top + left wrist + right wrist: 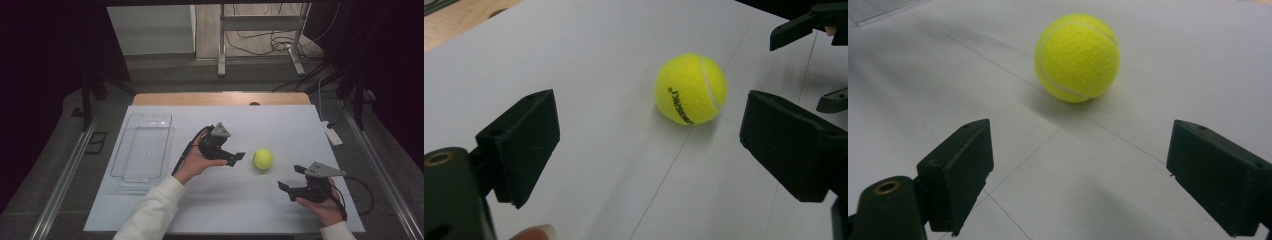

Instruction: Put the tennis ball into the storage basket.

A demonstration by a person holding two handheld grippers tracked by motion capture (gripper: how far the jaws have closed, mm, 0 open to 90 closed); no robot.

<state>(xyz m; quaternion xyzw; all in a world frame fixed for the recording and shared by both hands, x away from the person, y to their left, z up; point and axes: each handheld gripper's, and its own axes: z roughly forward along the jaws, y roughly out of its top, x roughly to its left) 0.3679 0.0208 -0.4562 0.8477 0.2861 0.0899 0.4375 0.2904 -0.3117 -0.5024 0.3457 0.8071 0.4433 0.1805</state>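
Ball: a yellow-green tennis ball [263,159] with a fuzzy felt surface and a curved white seam, resting on the white board [240,200] that covers the table.
Ball position: right of the board's middle, between the two grippers, touching neither; it sits beside one of the thin lines that cross the board.
Ball markings: black printed lettering runs across its side in the left gripper view [690,89]; the letters are too small to read. In the right gripper view [1078,57] the side facing the camera is plain felt and seam, with no lettering.
Left gripper: [239,158] held in the left hand [200,162], jaws spread wide and empty, pointing at the ball from just to its left.
Right gripper: [291,177] held in the right hand [325,202], jaws spread wide and empty, near the ball on its right and nearer the person.
Tray: a clear plastic tray [143,147] lies well to the left of the ball, at the board's left side in the high view.
Left gripper view extras: the right gripper's black jaw tips at the upper right beyond the ball, and a strip of wooden tabletop [459,22] at the upper left.
High view extras: white sleeves, trailing cables, and a metal stand [260,37] on the floor beyond the table.
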